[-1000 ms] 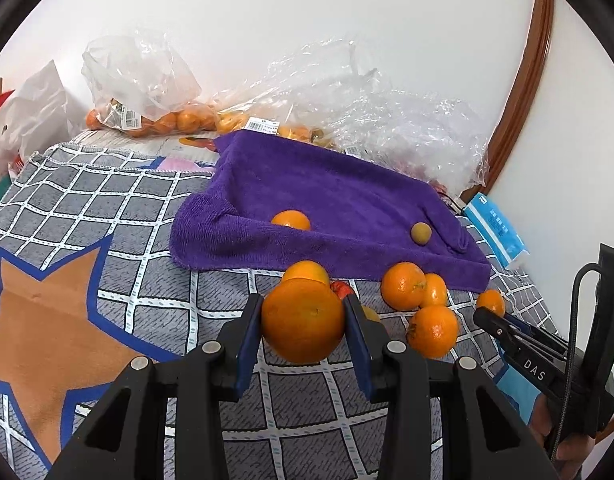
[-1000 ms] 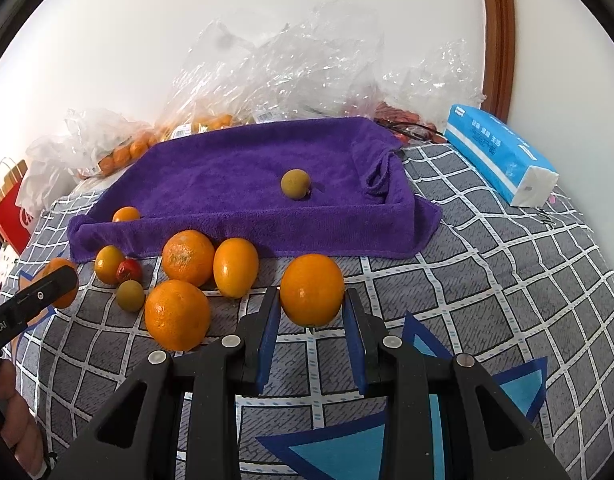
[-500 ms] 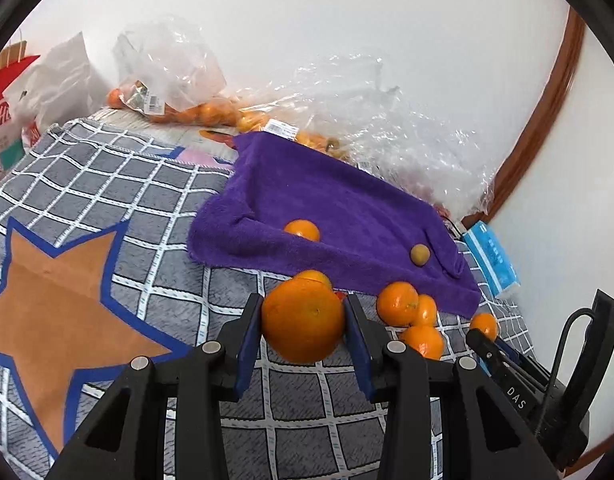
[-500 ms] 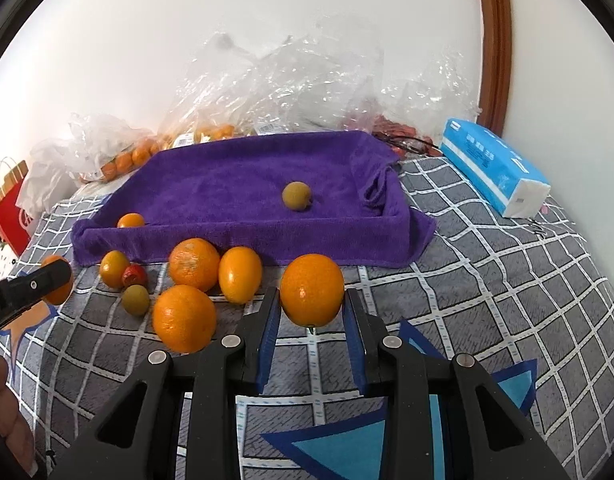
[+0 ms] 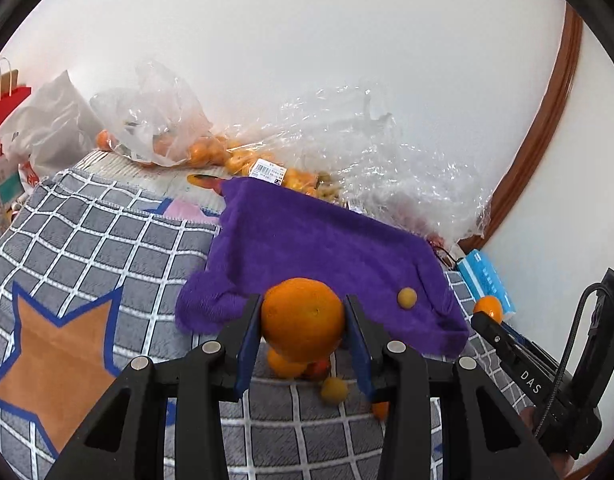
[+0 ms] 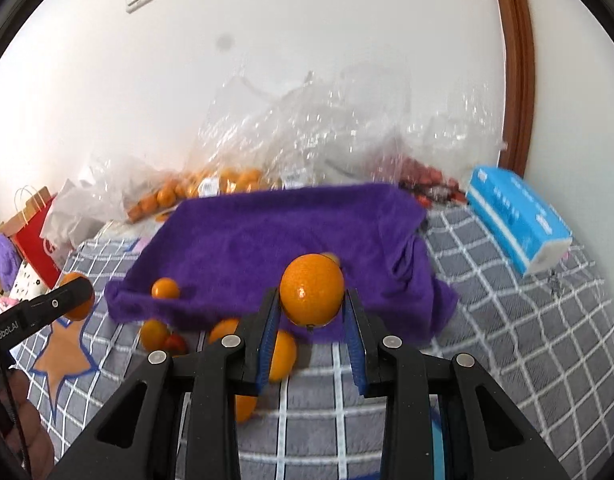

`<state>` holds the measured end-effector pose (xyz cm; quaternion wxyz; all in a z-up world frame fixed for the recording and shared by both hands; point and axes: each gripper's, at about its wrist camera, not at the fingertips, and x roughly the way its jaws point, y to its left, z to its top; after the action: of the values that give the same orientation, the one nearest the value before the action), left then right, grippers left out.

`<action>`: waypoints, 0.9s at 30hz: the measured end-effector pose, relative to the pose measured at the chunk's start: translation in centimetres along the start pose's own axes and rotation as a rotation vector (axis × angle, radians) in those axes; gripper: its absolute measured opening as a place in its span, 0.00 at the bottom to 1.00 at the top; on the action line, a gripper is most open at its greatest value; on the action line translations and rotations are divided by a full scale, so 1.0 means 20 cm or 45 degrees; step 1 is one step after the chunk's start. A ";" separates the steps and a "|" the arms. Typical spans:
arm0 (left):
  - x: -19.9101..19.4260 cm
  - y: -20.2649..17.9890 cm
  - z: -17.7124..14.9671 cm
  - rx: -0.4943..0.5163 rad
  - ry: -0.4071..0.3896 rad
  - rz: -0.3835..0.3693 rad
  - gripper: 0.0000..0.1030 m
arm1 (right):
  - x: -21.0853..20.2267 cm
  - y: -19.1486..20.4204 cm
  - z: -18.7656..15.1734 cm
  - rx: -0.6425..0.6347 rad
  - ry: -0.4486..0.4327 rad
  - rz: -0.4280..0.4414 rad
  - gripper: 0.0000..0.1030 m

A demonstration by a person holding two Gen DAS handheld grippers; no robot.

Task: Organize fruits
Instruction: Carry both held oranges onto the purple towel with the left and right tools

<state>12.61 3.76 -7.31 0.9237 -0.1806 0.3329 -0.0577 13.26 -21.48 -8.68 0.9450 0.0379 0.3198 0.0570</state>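
Grey checked blanket with an orange star [image 5: 59, 360] is my work surface, white wall behind. Nearest me, left gripper [image 5: 303, 322] is clamped on a large round orange [image 5: 302, 318], right gripper [image 6: 311, 300] on a smaller glossy orange [image 6: 311, 290]; both gripped across the middle so they can't roll out. Loose oranges [image 6: 155, 332] sit on the blanket just short of the purple towel-lined tray [image 6: 267, 232], my guess for the drop-off: one small orange [image 6: 165, 289] already lies there. Clear plastic fruit bags [image 5: 167, 136] lie against the wall.
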 end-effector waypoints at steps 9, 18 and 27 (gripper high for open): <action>0.08 -0.01 0.18 -0.028 -0.042 0.044 0.37 | 0.06 0.02 0.18 -0.023 -0.074 0.029 0.31; 0.23 -0.01 0.27 -0.065 -0.078 0.044 0.37 | 0.16 0.07 0.27 -0.030 -0.104 0.057 0.31; 0.34 0.08 0.19 -0.102 -0.075 0.048 0.37 | 0.36 0.00 0.19 0.022 -0.007 0.033 0.31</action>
<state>20.36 4.82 -9.19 0.9260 -0.2128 0.3110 -0.0214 21.29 -20.58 -9.96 0.9447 0.0505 0.3173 0.0664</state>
